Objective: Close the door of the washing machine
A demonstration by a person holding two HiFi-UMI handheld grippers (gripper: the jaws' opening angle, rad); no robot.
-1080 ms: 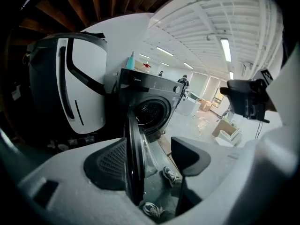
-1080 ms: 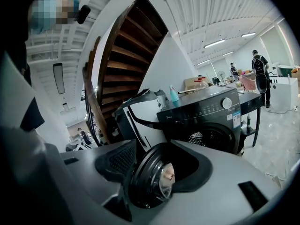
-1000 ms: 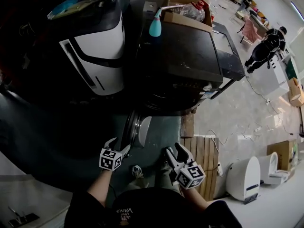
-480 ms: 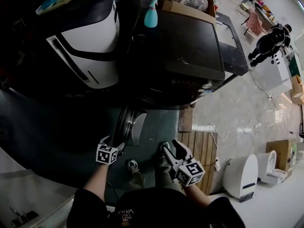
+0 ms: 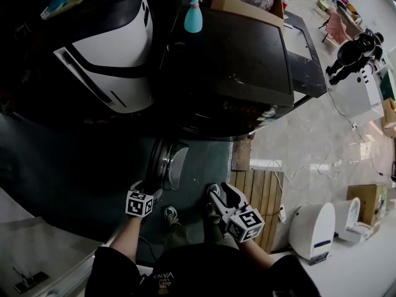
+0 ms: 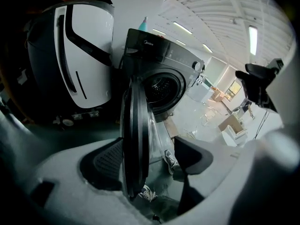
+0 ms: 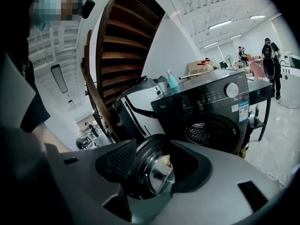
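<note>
The dark front-loading washing machine (image 5: 235, 60) stands with its round door (image 5: 166, 163) swung open towards me. In the left gripper view the door (image 6: 133, 139) is edge-on, and its rim runs between the jaws, close to the left pad (image 6: 105, 165). My left gripper (image 5: 147, 189) (image 6: 150, 161) is open; its jaws have just been opening, and the pads do not clamp the rim. My right gripper (image 5: 221, 193) (image 7: 157, 165) is open and holds nothing. It hangs to the right of the door (image 7: 152, 172) and looks at the door's glass and the drum opening (image 7: 208, 132).
A white and black appliance (image 5: 117, 54) stands left of the machine. On the machine are a teal spray bottle (image 5: 193, 17) and a cardboard box (image 5: 247, 2). A wooden pallet (image 5: 263, 197) lies right of my feet (image 5: 170, 215). White appliances (image 5: 312, 228) stand farther right.
Both grippers have sunk slightly and drawn nearer the door. My view has shifted, so the machine sits a little higher in the picture. The door stays open.
</note>
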